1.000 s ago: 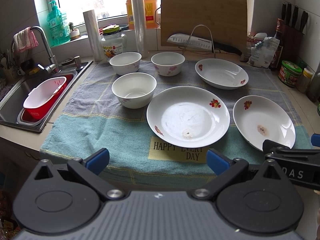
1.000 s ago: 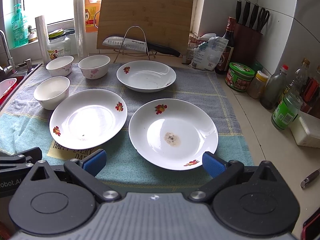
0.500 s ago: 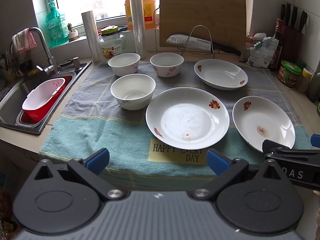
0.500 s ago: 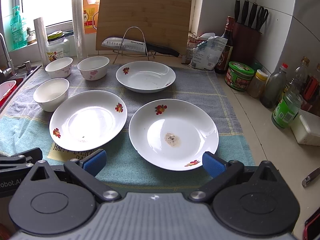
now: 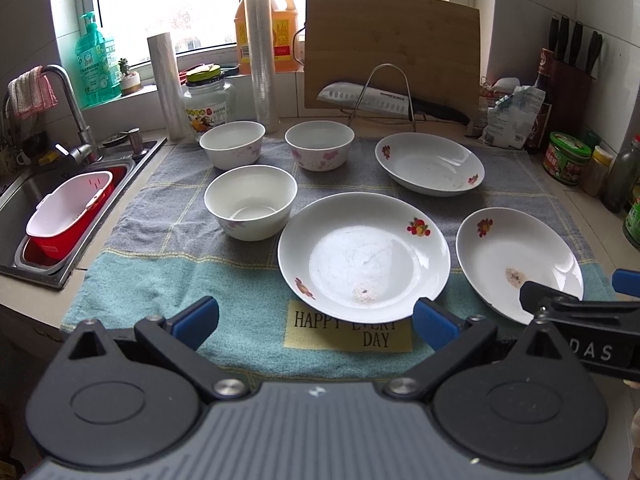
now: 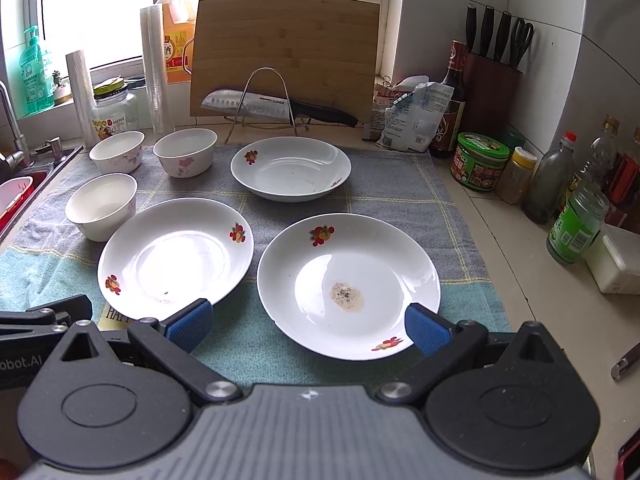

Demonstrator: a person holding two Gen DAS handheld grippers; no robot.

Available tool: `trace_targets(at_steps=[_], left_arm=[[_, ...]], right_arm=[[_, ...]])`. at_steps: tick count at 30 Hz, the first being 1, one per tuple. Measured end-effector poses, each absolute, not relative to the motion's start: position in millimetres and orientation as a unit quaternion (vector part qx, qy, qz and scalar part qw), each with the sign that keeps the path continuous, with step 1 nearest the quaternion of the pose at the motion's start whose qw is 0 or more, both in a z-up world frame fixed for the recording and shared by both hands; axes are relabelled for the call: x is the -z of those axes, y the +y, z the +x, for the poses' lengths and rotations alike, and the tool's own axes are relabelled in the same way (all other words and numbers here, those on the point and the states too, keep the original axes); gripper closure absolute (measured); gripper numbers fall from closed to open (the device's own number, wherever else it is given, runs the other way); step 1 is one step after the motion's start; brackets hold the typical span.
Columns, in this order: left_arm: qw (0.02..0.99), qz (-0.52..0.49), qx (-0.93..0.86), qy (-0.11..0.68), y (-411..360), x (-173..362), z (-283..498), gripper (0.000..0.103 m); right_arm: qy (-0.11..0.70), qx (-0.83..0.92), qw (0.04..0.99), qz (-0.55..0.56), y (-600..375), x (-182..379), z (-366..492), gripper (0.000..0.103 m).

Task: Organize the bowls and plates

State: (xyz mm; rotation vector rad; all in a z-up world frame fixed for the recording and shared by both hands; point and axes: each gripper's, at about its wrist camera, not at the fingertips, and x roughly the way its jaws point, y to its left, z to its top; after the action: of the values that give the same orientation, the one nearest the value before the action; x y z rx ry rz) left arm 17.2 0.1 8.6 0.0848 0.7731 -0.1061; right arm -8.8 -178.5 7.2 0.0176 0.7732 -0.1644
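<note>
My left hand-held gripper (image 5: 316,316) and right hand-held gripper (image 6: 306,322) both gape wide at the desk's near edge, holding nothing. Three plates (image 6: 348,290) and three bowls (image 5: 251,201) sit apart on the towel (image 5: 172,276). At the far edge stand a cutting board (image 6: 286,52) and knife (image 6: 256,104). Only my left view shows the whole sink (image 5: 30,192); only my right shows the bottles (image 6: 576,224).
</note>
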Motion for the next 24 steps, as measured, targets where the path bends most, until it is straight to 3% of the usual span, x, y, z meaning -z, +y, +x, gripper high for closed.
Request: trace_targets(at_steps=[24], left_arm=[[0.910,0.032,0.138,0.390,-4.8,12.9,46.2,0.001]], right_arm=[[0.372,0.063,0.926,0.003,-228.5,36.0,-9.9,0.000]])
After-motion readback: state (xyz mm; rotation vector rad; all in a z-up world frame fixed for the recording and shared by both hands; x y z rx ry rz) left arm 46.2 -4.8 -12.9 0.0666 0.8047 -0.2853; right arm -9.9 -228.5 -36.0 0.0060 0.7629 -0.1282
